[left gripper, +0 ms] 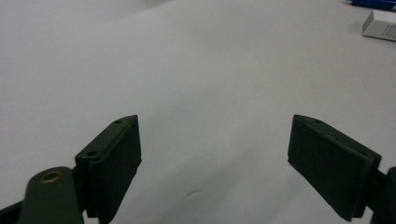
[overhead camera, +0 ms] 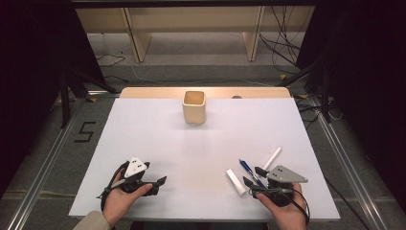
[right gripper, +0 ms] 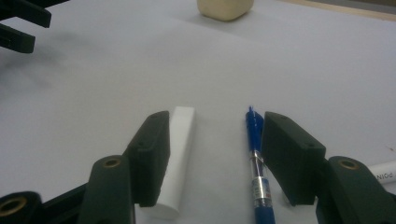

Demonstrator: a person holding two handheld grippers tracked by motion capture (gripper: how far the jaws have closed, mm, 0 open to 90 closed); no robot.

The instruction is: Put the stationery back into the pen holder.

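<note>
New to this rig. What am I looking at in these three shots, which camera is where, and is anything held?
No robot arm here: a person holds a two-jaw gripper in each hand at a white table. The high view looks down from above the person's side; the left gripper is at its left, the right gripper at its right. The other two pictures come from cameras riding on each gripper, looking along its black jaws.

On the table: a cream square cup at the far edge, and near the right gripper a white rectangular stick, a blue ballpoint pen and a white marker.

The left gripper is open over bare table. The right gripper's jaws straddle the stick and pen, beside them but not clamping. Nothing is held yet.
</note>
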